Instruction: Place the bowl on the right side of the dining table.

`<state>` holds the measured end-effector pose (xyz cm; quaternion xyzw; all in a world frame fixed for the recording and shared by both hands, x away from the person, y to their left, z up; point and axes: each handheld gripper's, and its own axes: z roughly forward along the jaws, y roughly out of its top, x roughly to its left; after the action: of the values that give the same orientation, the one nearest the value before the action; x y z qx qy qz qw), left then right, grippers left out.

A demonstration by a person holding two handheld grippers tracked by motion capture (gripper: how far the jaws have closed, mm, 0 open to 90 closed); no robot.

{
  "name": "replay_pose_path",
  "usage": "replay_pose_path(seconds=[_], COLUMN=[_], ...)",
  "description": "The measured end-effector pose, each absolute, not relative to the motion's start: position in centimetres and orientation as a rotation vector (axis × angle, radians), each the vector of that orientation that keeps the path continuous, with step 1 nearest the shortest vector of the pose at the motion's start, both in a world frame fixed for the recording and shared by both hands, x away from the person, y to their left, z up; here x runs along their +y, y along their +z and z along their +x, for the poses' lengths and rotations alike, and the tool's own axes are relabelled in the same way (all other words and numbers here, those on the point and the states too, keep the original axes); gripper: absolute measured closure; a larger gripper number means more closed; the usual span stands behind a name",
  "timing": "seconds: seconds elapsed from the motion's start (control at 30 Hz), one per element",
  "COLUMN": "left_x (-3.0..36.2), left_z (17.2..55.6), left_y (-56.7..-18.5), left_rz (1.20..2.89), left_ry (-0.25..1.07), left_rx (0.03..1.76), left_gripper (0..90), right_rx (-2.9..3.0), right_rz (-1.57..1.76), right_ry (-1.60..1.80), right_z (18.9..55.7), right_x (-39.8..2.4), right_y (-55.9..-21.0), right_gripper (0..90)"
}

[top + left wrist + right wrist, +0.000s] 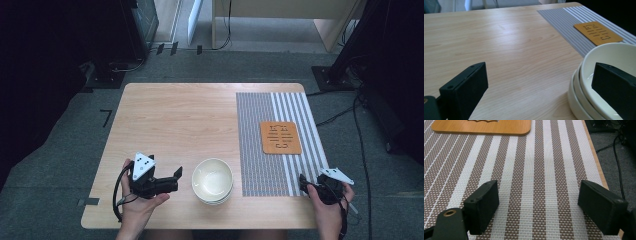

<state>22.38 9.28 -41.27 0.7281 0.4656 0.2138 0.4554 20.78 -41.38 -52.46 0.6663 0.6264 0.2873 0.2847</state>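
A stack of cream bowls stands near the table's front edge, also at the right of the left gripper view. My left gripper is open just left of the bowls, its jaws pointing at them; one jaw overlaps the bowl rim in its own view. A striped woven placemat covers the table's right part, with a wooden coaster on it. My right gripper is open over the mat's front right corner, with nothing between its jaws. The coaster lies ahead of it.
The light wooden table has bare surface left of the mat. The table's right edge runs close to the right gripper, with grey carpet and cables beyond. Dark equipment stands on the floor around the table.
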Motion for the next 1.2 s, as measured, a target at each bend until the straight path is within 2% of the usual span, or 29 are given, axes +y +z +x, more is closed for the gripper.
replay_pose_path(seconds=[0.6, 1.03, 1.07, 1.1, 1.17, 1.2], left_x=[5.5, 4.1, 4.0, 4.0, 3.8, 3.8], left_z=[23.1, 23.2, 23.2, 23.2, 23.4, 23.4], left_y=[-42.4, -43.3, -43.5, -43.6, -43.8, -43.8], left_rz=[1.863, 1.898, 1.903, 1.905, 1.923, 1.923], left_ry=[0.449, 0.427, 0.433, 0.441, 0.441, 0.441], left_rx=[1.084, 1.075, 1.079, 1.086, 1.086, 1.086], left_gripper=[0.4, 1.0, 1.4, 8.5, 8.7, 11.9], right_rx=[1.606, 1.557, 1.56, 1.574, 1.584, 1.584], right_rz=[1.8, 1.755, 1.747, 1.719, 1.696, 1.696], right_ry=[0.762, 0.907, 0.915, 0.927, 0.942, 0.942], right_z=[20.5, 19.5, 19.5, 19.6, 19.6, 19.6], right_x=[-41.4, -39.5, -39.3, -38.4, -37.6, -37.6], right_y=[-52.3, -48.8, -48.6, -48.0, -47.4, -47.4], right_gripper=[18.1, 17.7, 17.7, 17.9, 18.0, 18.0])
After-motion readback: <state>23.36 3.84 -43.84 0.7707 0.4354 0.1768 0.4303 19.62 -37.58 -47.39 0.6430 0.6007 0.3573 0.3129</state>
